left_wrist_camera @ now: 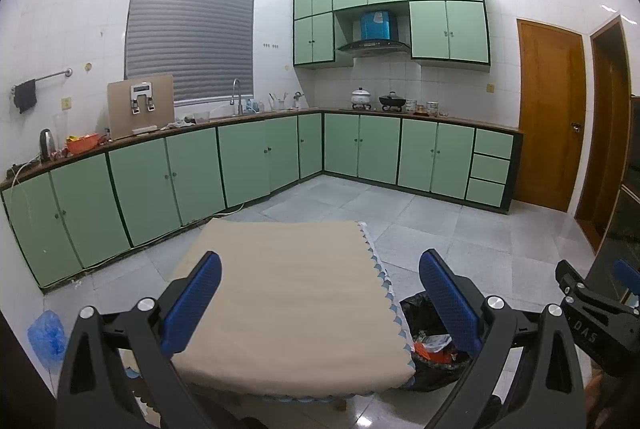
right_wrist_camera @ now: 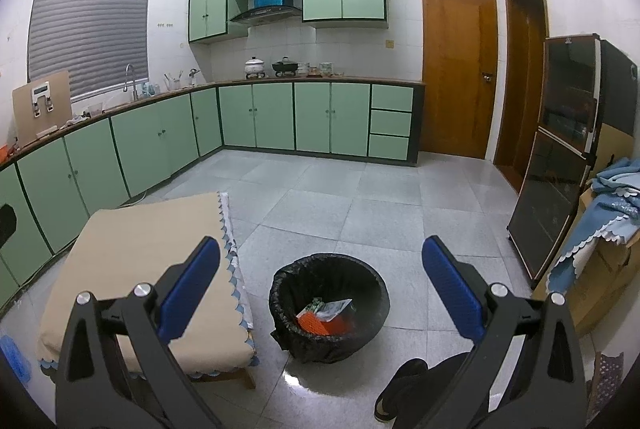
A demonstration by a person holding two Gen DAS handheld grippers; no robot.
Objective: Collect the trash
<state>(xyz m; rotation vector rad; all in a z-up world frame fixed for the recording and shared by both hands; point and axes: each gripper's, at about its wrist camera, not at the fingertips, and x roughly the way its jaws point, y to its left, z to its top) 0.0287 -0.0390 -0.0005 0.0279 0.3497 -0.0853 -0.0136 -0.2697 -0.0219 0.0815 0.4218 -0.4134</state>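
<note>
Right wrist view | right tongs [right_wrist_camera: 320, 293] wide open, empty | left tongs [left_wrist_camera: 320, 301] same, over bare bench [left_wrist_camera: 288, 269] | trash [right_wrist_camera: 326, 315] lies in bin [right_wrist_camera: 280, 293] directly below | judgement: scan floor before regrasping.

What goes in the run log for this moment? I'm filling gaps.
left hand-held gripper: open, empty | right hand-held gripper: open, empty | bin: on floor beside table, wrappers inside

Left wrist view: above the cloth-covered bench [left_wrist_camera: 296, 293], facing the kitchen corner. Right wrist view: further right, above the bin [right_wrist_camera: 330, 313]. Shared: bench, bin, green cabinets [left_wrist_camera: 256, 157], brown door [right_wrist_camera: 458, 65].
</note>
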